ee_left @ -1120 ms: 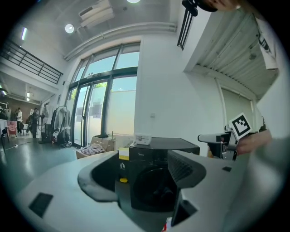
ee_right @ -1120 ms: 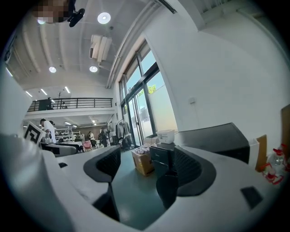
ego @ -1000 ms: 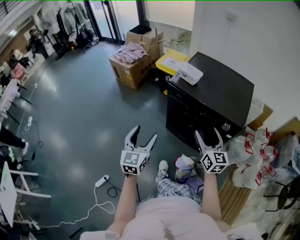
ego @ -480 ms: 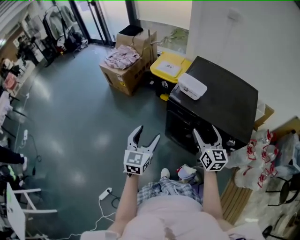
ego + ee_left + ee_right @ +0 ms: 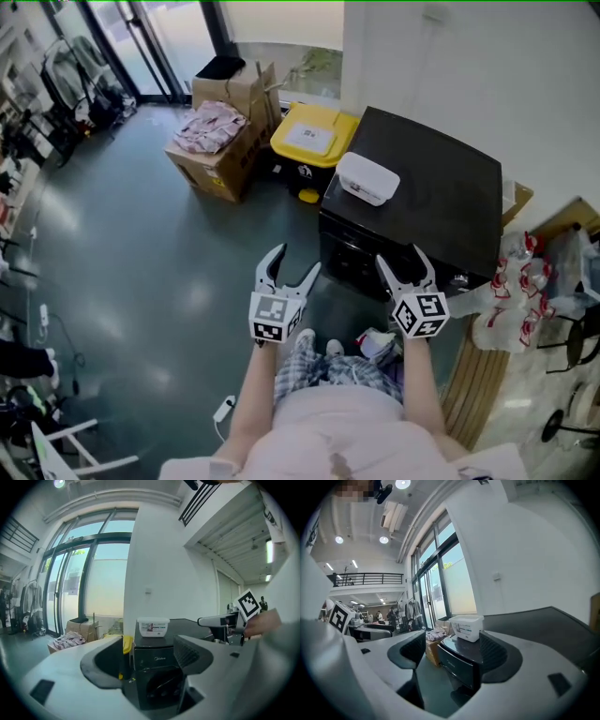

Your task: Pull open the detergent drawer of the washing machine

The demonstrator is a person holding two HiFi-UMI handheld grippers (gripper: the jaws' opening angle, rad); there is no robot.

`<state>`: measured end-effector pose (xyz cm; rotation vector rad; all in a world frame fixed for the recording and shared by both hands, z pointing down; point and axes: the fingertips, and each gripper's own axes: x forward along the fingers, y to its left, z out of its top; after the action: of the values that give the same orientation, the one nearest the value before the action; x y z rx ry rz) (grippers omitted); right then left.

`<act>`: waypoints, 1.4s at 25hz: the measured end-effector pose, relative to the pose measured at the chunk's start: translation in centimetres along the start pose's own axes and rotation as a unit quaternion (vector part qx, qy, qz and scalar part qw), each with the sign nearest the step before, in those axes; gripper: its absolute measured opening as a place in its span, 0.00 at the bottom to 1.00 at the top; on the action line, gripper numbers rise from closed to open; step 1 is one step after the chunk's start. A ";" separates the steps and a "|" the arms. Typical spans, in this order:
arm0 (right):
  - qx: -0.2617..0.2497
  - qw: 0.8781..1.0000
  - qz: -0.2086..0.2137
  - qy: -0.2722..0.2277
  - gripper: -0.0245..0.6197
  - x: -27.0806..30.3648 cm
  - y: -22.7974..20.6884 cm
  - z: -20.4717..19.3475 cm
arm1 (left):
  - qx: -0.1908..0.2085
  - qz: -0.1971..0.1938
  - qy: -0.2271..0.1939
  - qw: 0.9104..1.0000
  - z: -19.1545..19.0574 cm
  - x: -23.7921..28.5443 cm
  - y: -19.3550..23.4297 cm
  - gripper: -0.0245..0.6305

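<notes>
A black washing machine [image 5: 441, 192] stands against the white wall, its front facing me; I also see the machine [image 5: 157, 667] between the left jaws and the machine [image 5: 461, 660] between the right jaws. The detergent drawer is too small to pick out. A white lidded tub [image 5: 367, 177] rests on its top near the front left corner. My left gripper [image 5: 292, 263] hangs open over the floor, left of the machine. My right gripper [image 5: 403, 258] is open, just in front of the machine's upper front. Both hold nothing.
A yellow-lidded bin [image 5: 313, 139] stands left of the machine, with cardboard boxes [image 5: 217, 136] of clothes beyond. Clear plastic bags [image 5: 534, 291] and a wooden slatted board [image 5: 472, 384] lie to the right. A pile of clothes [image 5: 375, 342] sits at my feet. Clothes racks line the far left.
The view has shifted toward the machine. Both grippers have moved closer to it, the right one now near its front top edge. Both stay open.
</notes>
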<state>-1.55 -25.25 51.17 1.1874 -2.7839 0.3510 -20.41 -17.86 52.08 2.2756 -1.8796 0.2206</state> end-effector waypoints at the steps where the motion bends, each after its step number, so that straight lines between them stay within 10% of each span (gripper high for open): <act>1: 0.001 1.000 -0.007 0.000 0.59 0.4 0.0 0.1 | 0.003 -0.010 0.001 1.000 0.3 0.8 0.4 0.54; 22: 0.028 0.990 -0.135 -0.009 0.57 3.3 -2.3 -0.7 | 0.077 -0.187 0.042 0.978 -0.1 12.4 0.8 0.53; 29: -0.005 0.994 -0.101 0.049 0.57 4.9 -1.8 -1.9 | 0.124 -0.208 0.094 0.966 -1.2 13.8 -0.1 0.53; 35: -0.078 0.986 -0.026 0.143 0.55 7.2 -1.0 -3.6 | 0.182 -0.247 0.164 0.938 -3.3 15.7 -1.2 0.53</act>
<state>-5.84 -30.10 56.08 1.0771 -2.4808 0.2672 -16.27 -31.88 58.78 2.6461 -1.1318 0.8685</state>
